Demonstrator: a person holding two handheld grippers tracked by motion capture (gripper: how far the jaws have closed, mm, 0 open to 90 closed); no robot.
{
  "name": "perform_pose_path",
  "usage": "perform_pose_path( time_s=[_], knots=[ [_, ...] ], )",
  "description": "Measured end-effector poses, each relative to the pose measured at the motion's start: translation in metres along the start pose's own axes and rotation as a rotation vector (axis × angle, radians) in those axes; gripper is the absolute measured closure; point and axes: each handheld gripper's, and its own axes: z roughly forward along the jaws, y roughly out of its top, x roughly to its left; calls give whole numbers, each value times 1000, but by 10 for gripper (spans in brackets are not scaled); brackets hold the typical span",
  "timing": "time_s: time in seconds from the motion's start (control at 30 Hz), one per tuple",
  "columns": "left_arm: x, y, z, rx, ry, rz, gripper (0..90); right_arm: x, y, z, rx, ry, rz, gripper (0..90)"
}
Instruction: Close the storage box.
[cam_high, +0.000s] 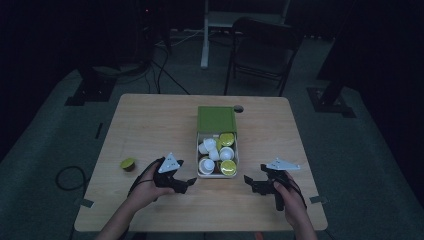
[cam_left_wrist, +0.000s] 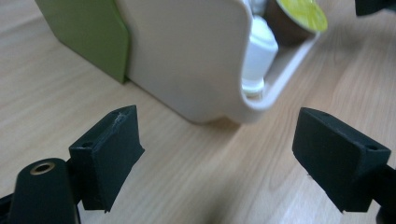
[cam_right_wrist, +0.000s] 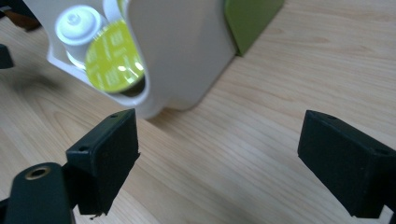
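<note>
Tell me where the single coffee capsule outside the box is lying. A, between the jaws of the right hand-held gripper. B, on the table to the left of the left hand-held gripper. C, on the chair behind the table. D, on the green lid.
B: the high view shows the lone capsule on the bare table, left of the left hand-held gripper.
</note>
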Motion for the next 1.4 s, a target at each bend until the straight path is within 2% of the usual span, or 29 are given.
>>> perform_pose_path(
  time_s=[0.13, 0.33, 0.57, 0.8, 0.93, 1.1, 1.2, 1.4],
  knots=[
    [1, 4, 1, -20, 1, 1, 155, 3, 7, 4, -12, 24, 5, 120],
    [0, 7, 5, -57, 2, -4, 155, 7, 17, 10, -44, 53, 59, 120],
    [4, 11, 8, -69, 23, -23, 155, 6, 24, 18, -49, 62, 37, 136],
    [7, 17, 11, -77, 24, -20, 155, 3, 30, 22, -58, 65, 56, 136],
    [10, 20, 13, -79, 33, -19, 155, 0, 31, 24, -56, 54, 68, 135],
    [13, 23, 15, -71, 54, -11, 155, -2, 31, 27, -49, 63, 75, 124],
    [15, 23, 14, -74, 64, -14, 155, -3, 32, 28, -48, 63, 67, 119],
    [17, 25, 15, -68, 59, -14, 150, -4, 33, 29, -44, 68, 63, 109]
  ],
)
